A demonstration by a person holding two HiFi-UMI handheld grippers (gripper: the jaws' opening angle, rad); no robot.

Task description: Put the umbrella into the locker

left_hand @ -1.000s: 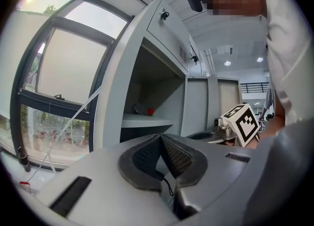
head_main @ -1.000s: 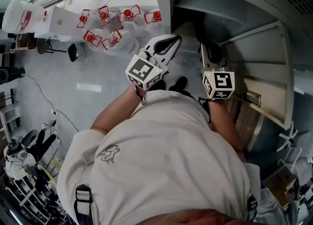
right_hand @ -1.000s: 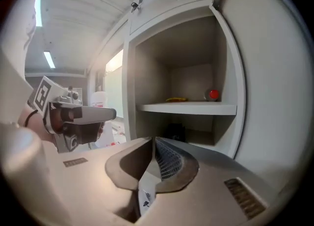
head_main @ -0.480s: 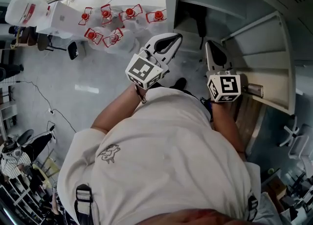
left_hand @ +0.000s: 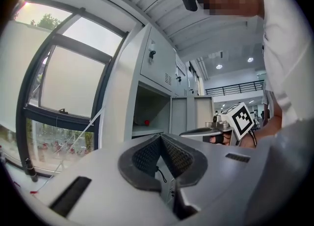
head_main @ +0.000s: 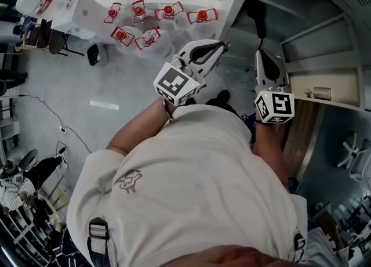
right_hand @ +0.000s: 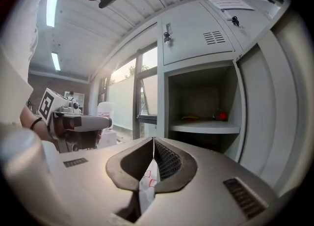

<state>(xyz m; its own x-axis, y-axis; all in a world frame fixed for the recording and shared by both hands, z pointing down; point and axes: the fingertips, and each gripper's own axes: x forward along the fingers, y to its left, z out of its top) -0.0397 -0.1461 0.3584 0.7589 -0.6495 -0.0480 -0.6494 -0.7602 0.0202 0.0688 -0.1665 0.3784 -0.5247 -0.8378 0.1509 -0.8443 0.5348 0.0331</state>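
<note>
- Grey steel locker (right_hand: 196,92) stands open at one o'clock of the person, its door (right_hand: 257,122) swung aside at three o'clock of the compartment.
- Inside the opening, at twelve o'clock of the right gripper (right_hand: 153,140) in the head view, sits a slim dark thing with a dangling strap. I take it for the umbrella (head_main: 256,10), though it is too small to be sure.
- On the shelf (right_hand: 206,127) lies a small red thing (right_hand: 223,116) beside something yellowish.
- Left gripper (left_hand: 159,139): pads meet at the tip and grip nothing. Only a thin black cord (left_hand: 158,173) shows low in the gap.
- Right gripper: jaws pressed together, no umbrella in them. A white scrap (right_hand: 147,183) with red marks shows low in the gap, and I cannot tell what it is.
- Judged from this, the putting-in looks done. What may remain is closing the door.
- Against a second ago: the right gripper then reached at the opening, with the dark thing just behind its tip. Now both grippers have drawn back and risen, and the locker lies further toward three o'clock in the head view. The dark thing has stayed inside.
</note>
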